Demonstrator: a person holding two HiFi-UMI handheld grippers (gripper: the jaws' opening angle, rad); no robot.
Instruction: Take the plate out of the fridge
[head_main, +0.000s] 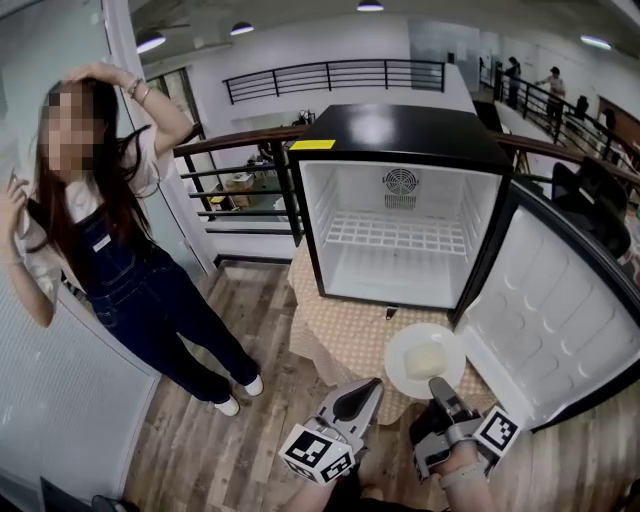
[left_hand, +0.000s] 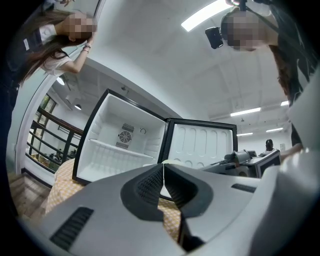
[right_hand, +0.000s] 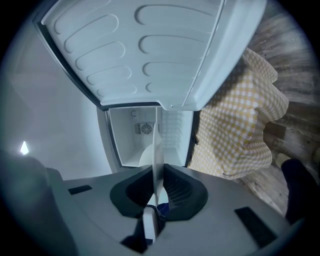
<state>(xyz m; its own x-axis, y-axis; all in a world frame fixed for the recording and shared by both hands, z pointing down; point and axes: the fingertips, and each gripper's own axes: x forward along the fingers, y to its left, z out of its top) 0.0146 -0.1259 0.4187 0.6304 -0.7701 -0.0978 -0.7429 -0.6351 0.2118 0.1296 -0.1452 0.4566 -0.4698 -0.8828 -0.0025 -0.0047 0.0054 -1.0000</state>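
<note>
Plate (head_main: 422, 358) is out of fridge (head_main: 400, 128), seen low over checked tablecloth (head_main: 335, 335) just in front of the open cabinet and beside the open door (head_main: 560, 310). Whether it's resting on the cloth or held just above can't be told. R gripper (head_main: 438, 384) is clamped on the plate's near rim: in the right gripper view the plate is seen edge-on, pinched between the pads. L gripper (head_main: 362, 388) is closed on nothing, jaws pressed together, held just left of the plate w/o touching it. Fridge interior is seen bare, wire shelf (head_main: 395, 232) w/ nothing on it. Task is judged approx done; only set-down/release left, if that. Risks: (1) plate is gripped at one rim spot only, so its weight hangs off the pads and it could pivot or slip out if swung fast or if grip is eased early. (2) pale patch at plate centre, poss. food, can't be ID'd; it could slide off if plate is tilted. (3) door inner face is close on the R side, so the rim could be knocked if plate is moved that way. (4) cloth is draped over the table edge near the grippers; if plate is put down on the overhang it could tip to the floor. A bystander (head_main: 110, 250) is well apart on the L, no conflict expected.
</note>
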